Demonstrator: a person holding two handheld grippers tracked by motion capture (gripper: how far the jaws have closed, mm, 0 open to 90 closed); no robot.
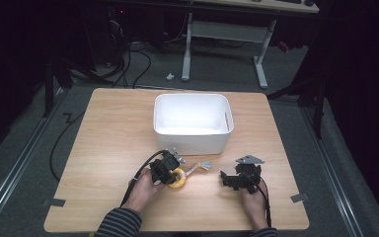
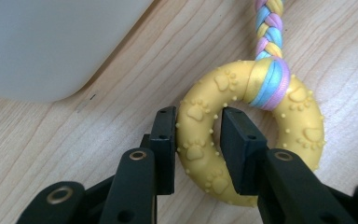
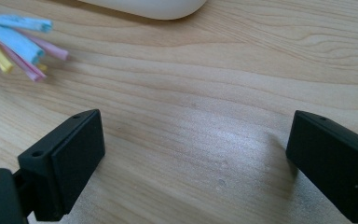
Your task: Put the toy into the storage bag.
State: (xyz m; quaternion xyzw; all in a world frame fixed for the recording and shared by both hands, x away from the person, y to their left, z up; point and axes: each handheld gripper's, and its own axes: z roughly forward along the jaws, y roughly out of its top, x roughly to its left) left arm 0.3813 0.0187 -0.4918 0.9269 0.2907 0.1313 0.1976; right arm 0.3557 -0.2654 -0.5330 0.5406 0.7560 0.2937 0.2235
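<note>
The left gripper (image 2: 197, 135) has its jaws closed across the near-left arc of the yellow ring toy (image 2: 247, 135), one jaw outside, one through the hole. That rubber looks slick and knobbly, so I'd guess it could twist or slide out on a lift, and the braided tail (image 2: 269, 25) might drag or catch the rim of the white bin (image 1: 192, 118) just beyond. The ring is paw-printed, with a pastel band where the braid joins, lying on the table (image 1: 108, 128) near its front edge. The right gripper (image 3: 196, 158) rests wide open, holding nothing, its jaws pointing toward the frayed tail ends (image 3: 16, 44).
</note>
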